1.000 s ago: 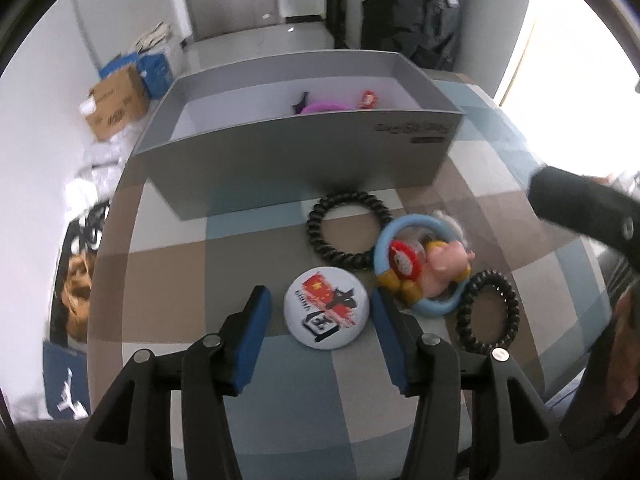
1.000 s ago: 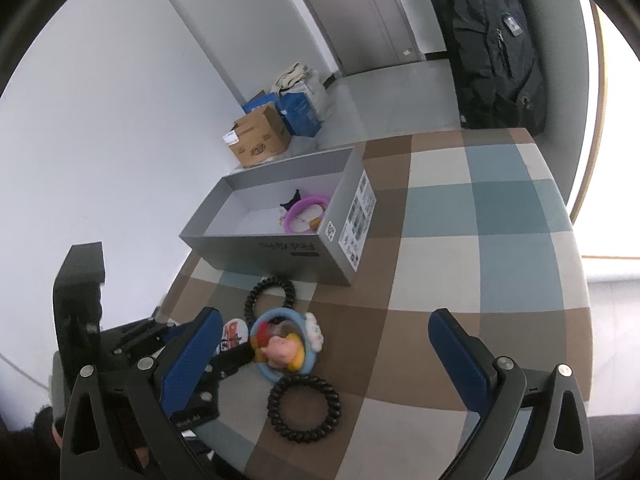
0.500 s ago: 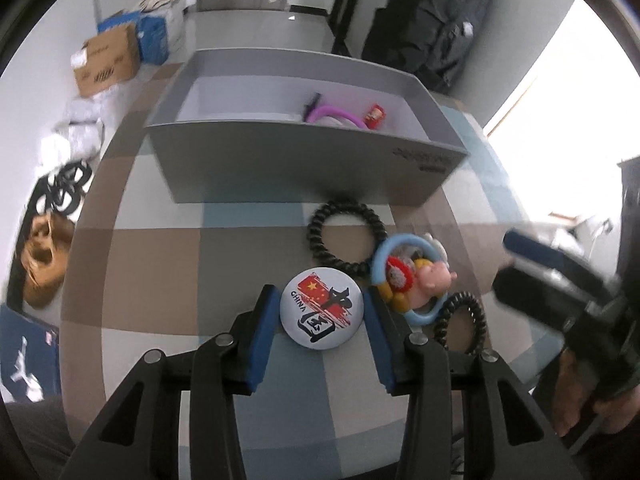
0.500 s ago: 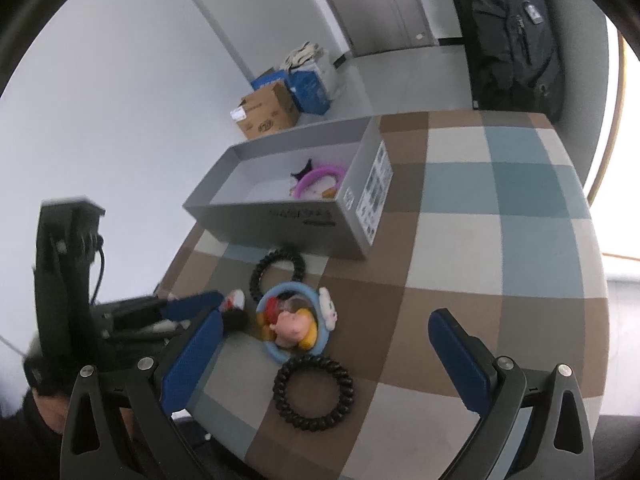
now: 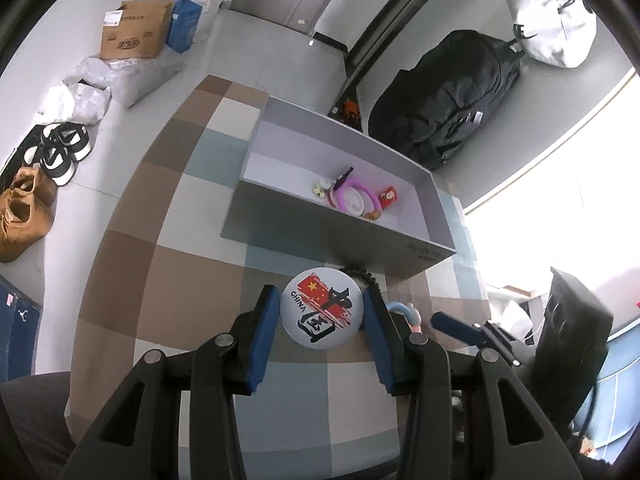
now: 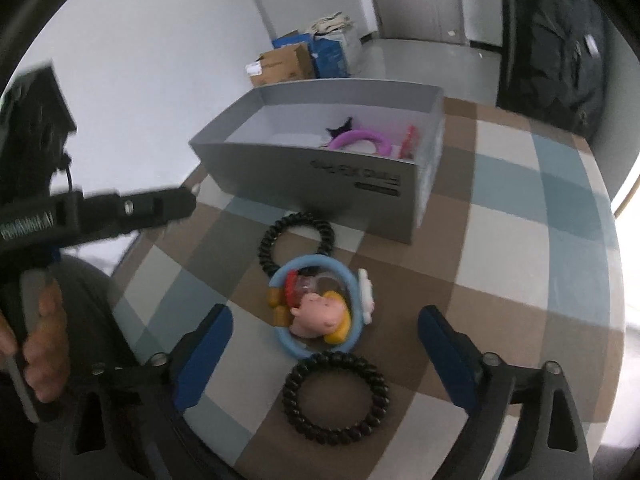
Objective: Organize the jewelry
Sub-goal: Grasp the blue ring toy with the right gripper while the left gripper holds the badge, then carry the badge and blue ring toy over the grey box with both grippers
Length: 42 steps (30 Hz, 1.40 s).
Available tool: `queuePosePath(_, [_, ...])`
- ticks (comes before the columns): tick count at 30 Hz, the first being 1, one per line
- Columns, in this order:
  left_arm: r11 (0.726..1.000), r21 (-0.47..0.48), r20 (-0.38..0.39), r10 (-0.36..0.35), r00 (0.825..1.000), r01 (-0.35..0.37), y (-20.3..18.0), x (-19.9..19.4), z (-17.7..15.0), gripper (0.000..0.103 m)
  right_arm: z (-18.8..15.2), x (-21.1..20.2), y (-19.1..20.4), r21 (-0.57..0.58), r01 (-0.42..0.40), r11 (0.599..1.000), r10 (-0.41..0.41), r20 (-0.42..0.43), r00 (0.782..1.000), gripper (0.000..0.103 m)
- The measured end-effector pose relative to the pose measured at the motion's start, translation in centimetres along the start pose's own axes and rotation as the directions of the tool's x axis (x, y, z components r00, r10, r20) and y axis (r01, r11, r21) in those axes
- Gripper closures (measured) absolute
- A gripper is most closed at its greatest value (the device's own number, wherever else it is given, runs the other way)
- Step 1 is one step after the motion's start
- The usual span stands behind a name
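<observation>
My left gripper [image 5: 322, 312] is shut on a round white China-flag badge [image 5: 322, 307] and holds it above the checked table, just short of the grey box [image 5: 332, 236]. A purple bracelet [image 5: 354, 196] and small charms lie inside the box. My right gripper [image 6: 324, 344] is open and empty over a blue bracelet with a pink pig charm [image 6: 320, 312]. A black coil ring [image 6: 335, 392] lies between its fingers, another black coil ring [image 6: 296, 236] lies nearer the box [image 6: 320, 176]. The left gripper's body [image 6: 100, 212] shows at the left.
The round checked table [image 6: 520, 240] ends close behind the box. Cardboard boxes [image 5: 134, 34], shoes [image 5: 60, 148] and bags sit on the floor at the left. A black backpack [image 5: 452, 100] leans behind the box.
My left gripper closed on the badge and lifted it off the table toward the box. My right gripper moved in lower over the blue bracelet and coil rings.
</observation>
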State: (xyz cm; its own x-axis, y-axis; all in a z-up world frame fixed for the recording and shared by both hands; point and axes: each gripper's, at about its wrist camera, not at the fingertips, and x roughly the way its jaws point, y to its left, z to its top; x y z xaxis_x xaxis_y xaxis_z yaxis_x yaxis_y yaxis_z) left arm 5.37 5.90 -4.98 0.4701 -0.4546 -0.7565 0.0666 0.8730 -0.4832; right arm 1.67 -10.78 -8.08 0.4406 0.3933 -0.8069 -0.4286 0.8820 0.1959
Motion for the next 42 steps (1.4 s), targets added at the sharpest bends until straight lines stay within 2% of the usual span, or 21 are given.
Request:
queuePosePath(7, [1.000, -0.005, 0.013, -0.026, 1.000, 0.026, 0.5, -0.5, 0.4, 0.066, 0.0, 1.4, 2.2, -0.126, 0.091, 0.988, -0.095, -0.025, 0.995, 0.027])
queuePosePath(9, [1.000, -0.007, 0.014, -0.029, 0.999, 0.029, 0.6, -0.6, 0.4, 0.066, -0.1, 1.4, 2.5, -0.142, 0.126, 0.982, -0.129, -0.012, 0.992, 0.042])
queuePosePath(10, [1.000, -0.009, 0.016, -0.029, 0.999, 0.029, 0.7, -0.6, 0.4, 0.066, -0.2, 1.4, 2.6, -0.149, 0.145, 0.978, -0.147, -0.005, 0.989, 0.044])
queuePosePath(16, [0.999, -0.021, 0.019, -0.038, 0.999, 0.038, 1.0, -0.8, 0.4, 0.066, -0.3, 1.1, 2.6, -0.124, 0.158, 0.980, -0.160, -0.001, 0.987, 0.045])
queuePosePath(20, [0.999, -0.027, 0.026, -0.040, 0.999, 0.041, 1.0, -0.9, 0.4, 0.066, 0.0, -0.1, 2.1, -0.102, 0.111, 0.989, -0.107, 0.045, 0.993, 0.045])
queuePosePath(28, [0.999, -0.020, 0.036, -0.046, 0.998, 0.046, 0.9, -1.1, 0.4, 0.066, 0.6, -2.0, 1.4, -0.052, 0.063, 0.997, -0.057, 0.113, 0.992, 0.045])
queuePosePath(36, [0.996, -0.011, 0.077, -0.090, 0.993, 0.091, 0.2, -1.6, 0.8, 0.066, 2.1, -4.0, 0.5, -0.024, 0.015, 1.000, -0.010, 0.182, 0.983, 0.045])
queuePosePath(42, [0.992, 0.044, 0.114, -0.125, 0.985, 0.121, -1.2, -2.4, 1.2, 0.066, 3.4, -5.6, 0.4, -0.038, -0.010, 0.999, 0.019, 0.237, 0.971, 0.045])
